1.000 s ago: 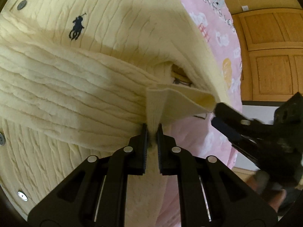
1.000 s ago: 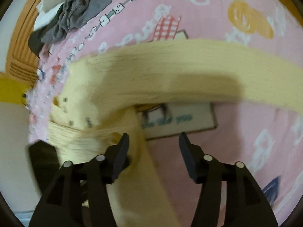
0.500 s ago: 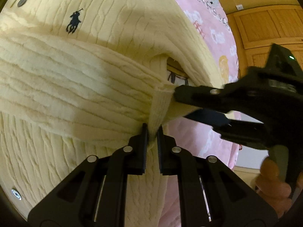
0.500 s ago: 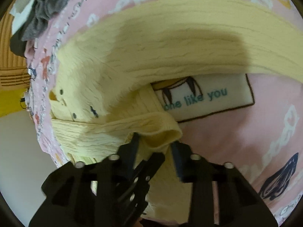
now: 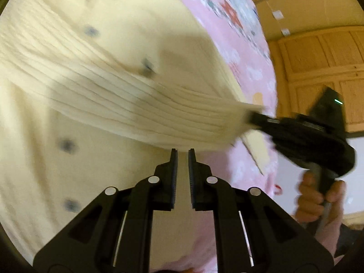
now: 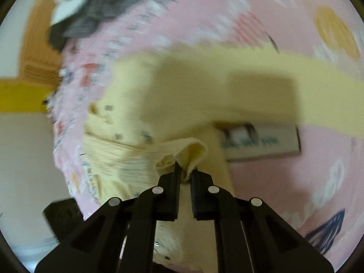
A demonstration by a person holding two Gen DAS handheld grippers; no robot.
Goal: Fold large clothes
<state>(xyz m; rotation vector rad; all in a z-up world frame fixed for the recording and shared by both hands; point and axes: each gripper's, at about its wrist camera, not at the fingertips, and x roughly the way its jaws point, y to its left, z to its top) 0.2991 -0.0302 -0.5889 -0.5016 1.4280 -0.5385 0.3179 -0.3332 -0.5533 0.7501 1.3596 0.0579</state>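
A pale yellow cable-knit cardigan [image 5: 91, 72] with dark buttons lies on a pink printed bedsheet [image 5: 245, 52]. One sleeve [image 5: 182, 118] is stretched across its front. My left gripper [image 5: 182, 153] is slightly open and empty, just below the sleeve. My right gripper [image 6: 186, 175] is shut on the sleeve's ribbed cuff [image 6: 193, 152]; in the left wrist view it [image 5: 252, 117] holds the cuff at the right. The cardigan [image 6: 204, 86] also fills the middle of the right wrist view. Both views are blurred.
A heap of grey and white clothes [image 6: 102, 9] lies at the far end of the bed. A printed text patch [image 6: 259, 141] on the pink sheet [image 6: 295, 182] sits under the cardigan. Wooden cupboard doors [image 5: 323, 63] stand beyond the bed's right edge.
My right gripper closed on the sleeve cuff and took it over. My left gripper opened, let go of the cuff and drew back a little.
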